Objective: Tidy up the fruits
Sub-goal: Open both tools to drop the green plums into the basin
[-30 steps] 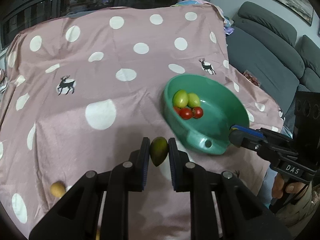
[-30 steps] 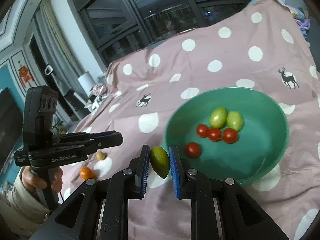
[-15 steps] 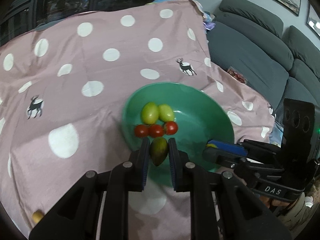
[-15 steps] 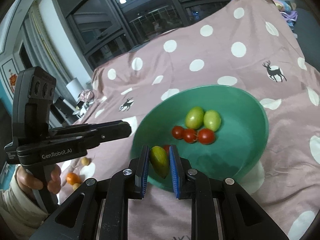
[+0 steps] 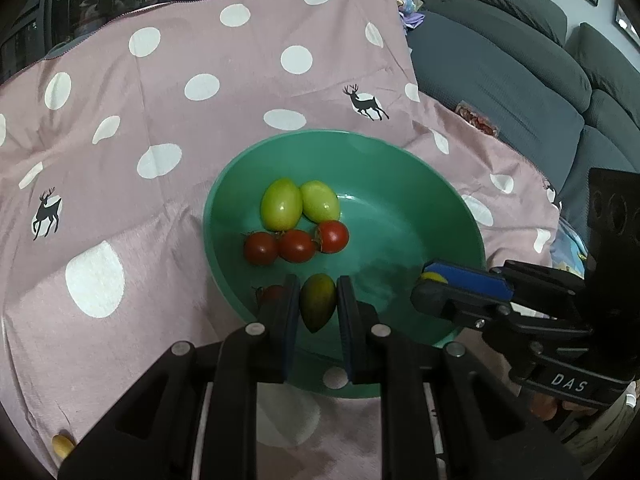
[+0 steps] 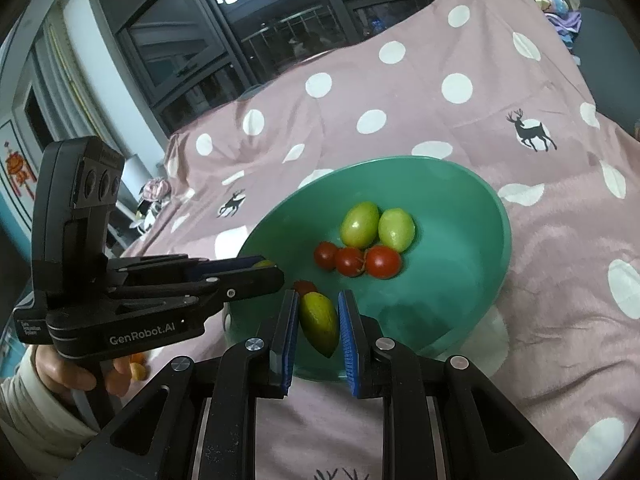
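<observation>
Both tools are over the green bowl, each one carrying fruit. The left tool has its pads pinched on a dark olive-green fruit, pointed end down, hanging above the near inside wall of the bowl. In the right wrist view the right tool grips a yellow-green fruit of much the same shape, tilted a little, also above the bowl's near rim.

Down in the bowl sit two pale green fruits side by side and touching, and just in front of them a row of three red tomatoes packed close together. A fourth red tomato peeks out beside the left tool's finger (mostly hidden by it).

The bowl rests on a pink cloth with white dots and deer prints draped over the surface. Off the bowl, a small tan fruit lies on the cloth at the near left edge in the left view. In the right view an orange fruit lies on the cloth, low beside the hand that grips the left tool's handle. A grey sofa stands beyond the cloth's right side.
</observation>
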Demonstrator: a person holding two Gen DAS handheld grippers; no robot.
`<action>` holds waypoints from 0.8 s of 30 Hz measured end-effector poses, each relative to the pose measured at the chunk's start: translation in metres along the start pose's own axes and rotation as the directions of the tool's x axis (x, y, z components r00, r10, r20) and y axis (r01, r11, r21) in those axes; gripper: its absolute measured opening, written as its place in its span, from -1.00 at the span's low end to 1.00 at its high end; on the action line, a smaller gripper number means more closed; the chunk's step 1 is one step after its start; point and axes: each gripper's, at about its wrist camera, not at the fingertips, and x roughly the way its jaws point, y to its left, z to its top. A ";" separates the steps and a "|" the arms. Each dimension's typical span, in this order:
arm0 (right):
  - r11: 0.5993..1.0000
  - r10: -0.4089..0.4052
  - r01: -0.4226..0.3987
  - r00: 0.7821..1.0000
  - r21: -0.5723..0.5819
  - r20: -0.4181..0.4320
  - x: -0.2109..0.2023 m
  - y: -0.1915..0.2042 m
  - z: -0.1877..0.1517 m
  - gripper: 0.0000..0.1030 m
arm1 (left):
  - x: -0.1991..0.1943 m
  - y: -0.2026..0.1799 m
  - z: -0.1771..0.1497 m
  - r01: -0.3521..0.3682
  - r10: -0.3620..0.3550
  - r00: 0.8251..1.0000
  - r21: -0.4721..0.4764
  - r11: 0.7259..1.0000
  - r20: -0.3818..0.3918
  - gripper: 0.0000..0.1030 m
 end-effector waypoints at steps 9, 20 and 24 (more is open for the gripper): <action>0.999 -0.009 0.009 1.000 0.051 0.001 -0.003 -0.008 -0.001 -0.56 | -0.008 0.002 0.000 0.002 -0.001 1.000 -0.010 1.000 0.023 -0.10; 0.995 -0.018 0.015 0.999 0.095 0.029 -0.021 -0.012 -0.005 -0.29 | -0.056 0.032 -0.018 -0.057 0.065 0.994 -0.098 0.994 0.087 0.47; 0.995 -0.011 0.006 0.999 0.100 0.045 -0.029 -0.006 -0.006 -0.19 | -0.078 0.050 -0.035 -0.100 0.114 0.990 -0.159 0.982 0.085 0.67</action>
